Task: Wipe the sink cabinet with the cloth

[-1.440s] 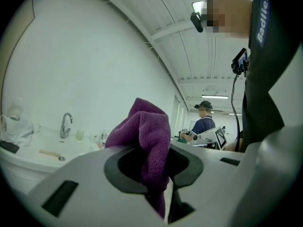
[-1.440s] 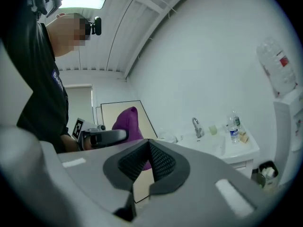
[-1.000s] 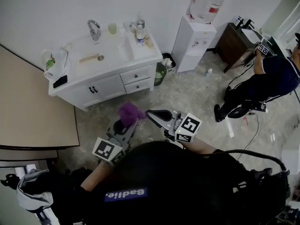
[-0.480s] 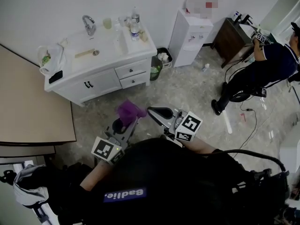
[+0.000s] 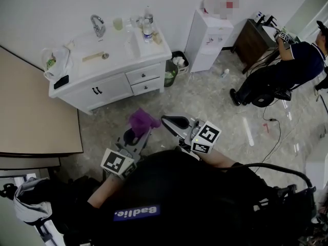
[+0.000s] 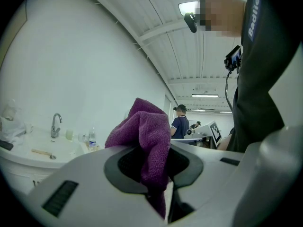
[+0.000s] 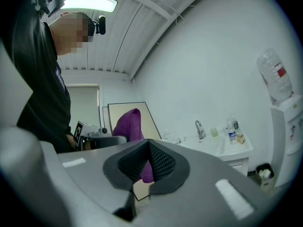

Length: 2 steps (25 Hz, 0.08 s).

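1. The cloth is purple and bunched, and it is clamped in the fingers of the left gripper. In the left gripper view its folds stand up above the closed fingers and a tail hangs below them. It is held in the air over the floor and touches nothing else.
2. In the head view the sink cabinet lies at about 11 o'clock from the cloth, well apart, with bare floor between. Its long axis runs roughly from 8 o'clock to 2 o'clock, and its door and drawer fronts are turned toward us. We judge that an approach comes before any wiping.
3. The left gripper is the nearer of the two to the cabinet (and the only one with something to wipe with). The right gripper sits just beside the cloth at 3 o'clock, its fingers together on nothing. The purple seen past them in the right gripper view is the cloth in the other gripper.
4. The surface on top of the cabinet carries a faucet, a bottle and a bag at the 8 o'clock end. We expect a wipe of the top would have to work around these.
5. Some parts are hard to read:
   - The basin is white on white, so we cannot trace its edge.
   - The cabinet's 8 o'clock end faces away from us, beside a beige panel.
   - In the left gripper view the cloth and the gripper body cover most of the cabinet front.
   - Our own dark torso fills the bottom of the head view and hides both hands.
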Tool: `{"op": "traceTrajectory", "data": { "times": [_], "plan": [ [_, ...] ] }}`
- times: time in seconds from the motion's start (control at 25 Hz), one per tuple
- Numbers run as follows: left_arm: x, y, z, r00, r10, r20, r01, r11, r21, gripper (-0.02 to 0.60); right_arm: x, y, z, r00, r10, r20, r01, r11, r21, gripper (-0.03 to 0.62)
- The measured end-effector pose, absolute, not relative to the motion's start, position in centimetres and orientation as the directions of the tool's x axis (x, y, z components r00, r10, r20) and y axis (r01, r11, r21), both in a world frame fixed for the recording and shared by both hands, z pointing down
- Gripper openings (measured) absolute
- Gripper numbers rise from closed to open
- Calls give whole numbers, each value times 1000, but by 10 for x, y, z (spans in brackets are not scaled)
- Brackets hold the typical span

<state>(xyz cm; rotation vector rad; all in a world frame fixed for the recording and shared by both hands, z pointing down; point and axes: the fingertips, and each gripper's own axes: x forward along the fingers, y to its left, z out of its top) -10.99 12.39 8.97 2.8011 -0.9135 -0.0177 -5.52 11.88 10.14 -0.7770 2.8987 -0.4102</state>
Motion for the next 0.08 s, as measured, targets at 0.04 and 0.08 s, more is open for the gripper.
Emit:
{"op": "traceTrajectory", "data": {
  "times": [0.04, 0.08],
  "plan": [
    [-110, 123, 88, 806, -590, 51, -588, -786, 189, 87, -55, 119, 101, -862, -505, -38, -474, 832, -288, -6],
    [-111, 122, 86, 801, -596, 52, -594, -782, 189, 87, -55, 119, 100, -863, -505, -37, -474, 832, -288, -6]
  ]
}}
